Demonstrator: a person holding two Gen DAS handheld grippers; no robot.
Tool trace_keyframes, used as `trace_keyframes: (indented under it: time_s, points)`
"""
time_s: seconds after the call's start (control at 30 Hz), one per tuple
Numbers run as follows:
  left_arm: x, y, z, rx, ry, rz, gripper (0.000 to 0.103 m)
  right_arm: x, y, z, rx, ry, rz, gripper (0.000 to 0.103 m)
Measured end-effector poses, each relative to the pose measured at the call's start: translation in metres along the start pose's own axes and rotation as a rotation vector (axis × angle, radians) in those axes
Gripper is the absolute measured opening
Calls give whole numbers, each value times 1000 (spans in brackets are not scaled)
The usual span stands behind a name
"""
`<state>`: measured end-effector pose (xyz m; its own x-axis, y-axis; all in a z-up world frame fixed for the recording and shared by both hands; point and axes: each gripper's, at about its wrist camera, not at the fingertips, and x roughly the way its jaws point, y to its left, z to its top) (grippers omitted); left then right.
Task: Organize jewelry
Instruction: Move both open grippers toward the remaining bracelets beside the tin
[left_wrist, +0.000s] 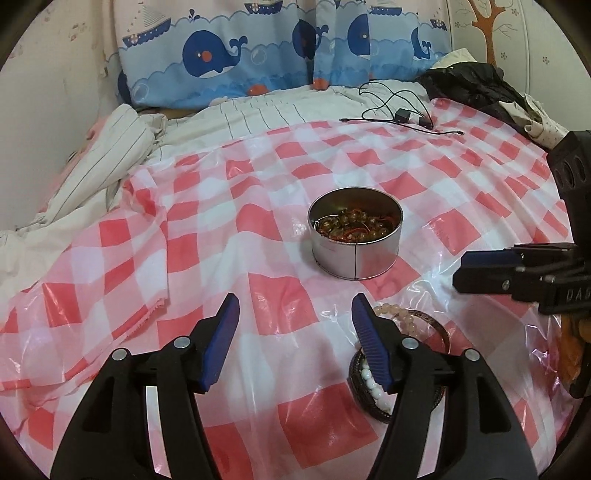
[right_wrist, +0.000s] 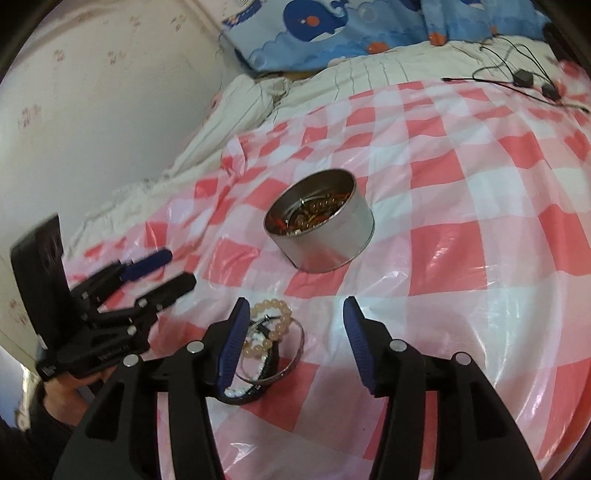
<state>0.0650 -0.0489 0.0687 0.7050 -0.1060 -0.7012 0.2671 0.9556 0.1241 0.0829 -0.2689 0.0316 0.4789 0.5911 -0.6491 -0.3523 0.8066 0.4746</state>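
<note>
A round metal tin (left_wrist: 355, 232) holding beaded jewelry stands on the red-and-white checked plastic sheet (left_wrist: 258, 206); it also shows in the right wrist view (right_wrist: 321, 225). A heap of bracelets (right_wrist: 269, 336), pale pink beads, white beads, a dark bangle and a clear bangle, lies in front of the tin. In the left wrist view the heap (left_wrist: 406, 343) lies partly behind my left gripper's right finger. My left gripper (left_wrist: 295, 339) is open and empty. My right gripper (right_wrist: 293, 339) is open and empty, its left finger over the heap. Each gripper shows in the other's view (right_wrist: 166, 273) (left_wrist: 491, 269).
The sheet lies over a striped quilt (left_wrist: 122, 162) on a bed. Whale-print pillows (left_wrist: 236, 55) line the wall behind. Black cables with plugs (left_wrist: 399, 114) and a dark garment (left_wrist: 469, 85) lie at the far right. A wall stands on the left.
</note>
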Motion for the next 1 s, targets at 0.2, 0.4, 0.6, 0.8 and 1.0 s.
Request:
trace_keyframes:
  time_s: [0.2, 0.4, 0.6, 0.8, 1.0]
  points:
    - [3, -4, 0, 19, 2, 1, 61, 6, 9, -4, -65, 22, -57, 56]
    - [2, -6, -1, 34, 1, 16, 61, 13, 15, -7, -114, 42, -105, 63]
    - [1, -8, -1, 44, -2, 28, 61, 22, 21, -12, -171, 64, -160, 63]
    - [1, -9, -1, 42, 2, 28, 63, 31, 27, -15, -241, 78, -259, 65]
    - [2, 11, -1, -29, 9, 2, 69, 49, 26, -18, -307, 125, -396, 66]
